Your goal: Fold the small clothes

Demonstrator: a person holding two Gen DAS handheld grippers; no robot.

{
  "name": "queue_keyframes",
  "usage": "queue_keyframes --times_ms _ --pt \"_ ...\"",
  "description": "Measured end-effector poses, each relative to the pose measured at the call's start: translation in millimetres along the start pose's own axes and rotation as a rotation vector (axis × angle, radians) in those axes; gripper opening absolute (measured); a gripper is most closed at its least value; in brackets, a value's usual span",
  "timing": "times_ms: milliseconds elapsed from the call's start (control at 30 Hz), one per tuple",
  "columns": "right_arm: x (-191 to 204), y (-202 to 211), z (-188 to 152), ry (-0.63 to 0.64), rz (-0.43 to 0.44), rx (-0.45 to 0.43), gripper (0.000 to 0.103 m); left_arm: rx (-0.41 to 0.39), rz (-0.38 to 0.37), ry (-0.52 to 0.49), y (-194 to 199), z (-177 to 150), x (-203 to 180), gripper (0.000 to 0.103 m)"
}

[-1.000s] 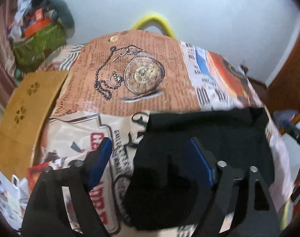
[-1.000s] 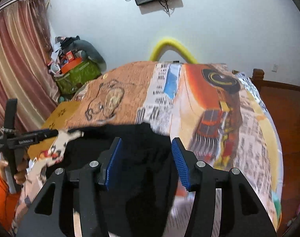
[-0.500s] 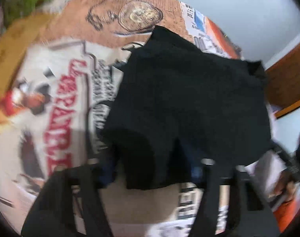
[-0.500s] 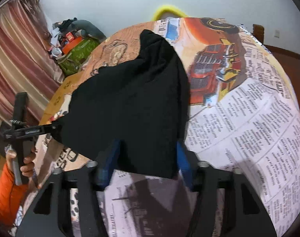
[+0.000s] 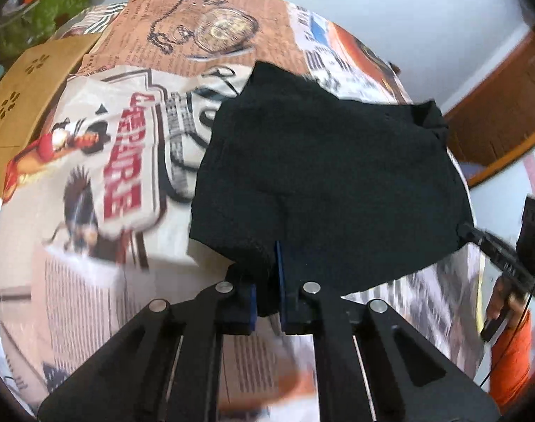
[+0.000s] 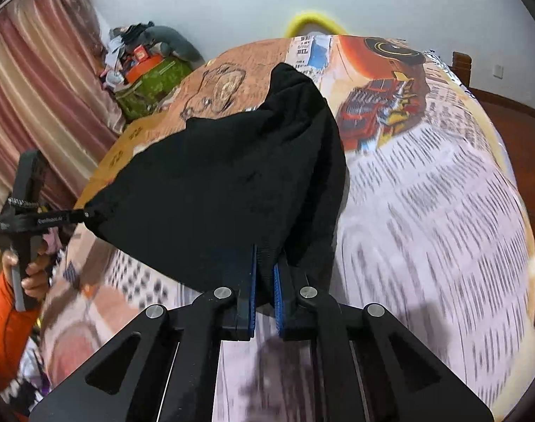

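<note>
Garment: small black garment (image 5: 330, 176), kinda bunched, lying on the printed cloth (image 5: 91, 281) that covers the surface. Its near edge is lifted off the cloth at both near corners, where the grippers have it.

Left gripper (image 5: 267, 281): jaws have just been closing and are now pinched tight on the near left corner of the black fabric; you can see cloth squeezed between the blue pads (image 5: 278, 263).

Right gripper (image 6: 263, 281): same deal, jaws just closed, clamped on the near right corner of the garment, with a fold of black cloth running down between the blue pads (image 6: 253, 281).

Cross views: each camera catches the other gripper off to the side, its tip right at the garment's edge, held by a hand (image 6: 31, 274) in an orange sleeve (image 6: 3, 327).

Far side of garment: a point of fabric sticks out toward the watch-and-chain print (image 5: 211, 31), the rest slumps toward the red truck print (image 6: 383, 105).

Around the surface: tan cardboard box (image 5: 24, 98) off the left edge, green bag (image 6: 151, 84) with clutter by the striped curtain (image 6: 31, 88), yellow curved thing (image 6: 313, 21) behind the far edge, white wall (image 6: 373, 0) beyond.

Picture quality: the near part of the cloth is motion-blurred in both views.
</note>
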State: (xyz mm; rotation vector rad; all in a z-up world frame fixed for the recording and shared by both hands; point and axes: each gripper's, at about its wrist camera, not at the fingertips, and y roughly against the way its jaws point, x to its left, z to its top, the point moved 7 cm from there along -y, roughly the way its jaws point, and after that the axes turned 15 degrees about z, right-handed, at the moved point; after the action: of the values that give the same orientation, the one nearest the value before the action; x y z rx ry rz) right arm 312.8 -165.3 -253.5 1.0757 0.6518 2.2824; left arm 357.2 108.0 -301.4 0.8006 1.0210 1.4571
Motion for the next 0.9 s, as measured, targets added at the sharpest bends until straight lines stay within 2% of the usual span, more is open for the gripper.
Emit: queue_keyframes --times_ms 200,367,433,567,667,767,900 --pt "5.4 16.9 -37.1 0.018 -0.033 0.038 0.007 -0.031 0.039 -0.099 22.5 -40.0 -16.0 0.012" --pt "-3.9 27.8 -41.7 0.018 -0.090 0.047 0.011 -0.080 0.132 -0.104 35.2 -36.6 -8.0 0.032" --pt "-3.0 33.4 -35.4 0.017 -0.089 0.027 0.013 -0.102 0.143 -0.103 40.8 -28.9 -5.6 0.033" --pt "-4.5 42.5 -5.9 0.060 -0.114 -0.039 0.031 -0.151 0.172 -0.071 42.0 3.3 -1.4 0.047" --pt "-3.3 37.4 24.3 0.114 -0.127 -0.077 0.033 -0.176 0.185 -0.068 34.8 27.1 -6.8 0.049" --pt "-2.4 23.1 48.2 0.161 -0.132 -0.097 0.033 -0.190 0.188 -0.095 17.4 50.0 -16.8 0.058" --pt "-15.3 -2.9 68.7 0.192 -0.174 -0.082 0.033 -0.182 0.188 -0.170 -9.0 69.5 -35.3 0.061"
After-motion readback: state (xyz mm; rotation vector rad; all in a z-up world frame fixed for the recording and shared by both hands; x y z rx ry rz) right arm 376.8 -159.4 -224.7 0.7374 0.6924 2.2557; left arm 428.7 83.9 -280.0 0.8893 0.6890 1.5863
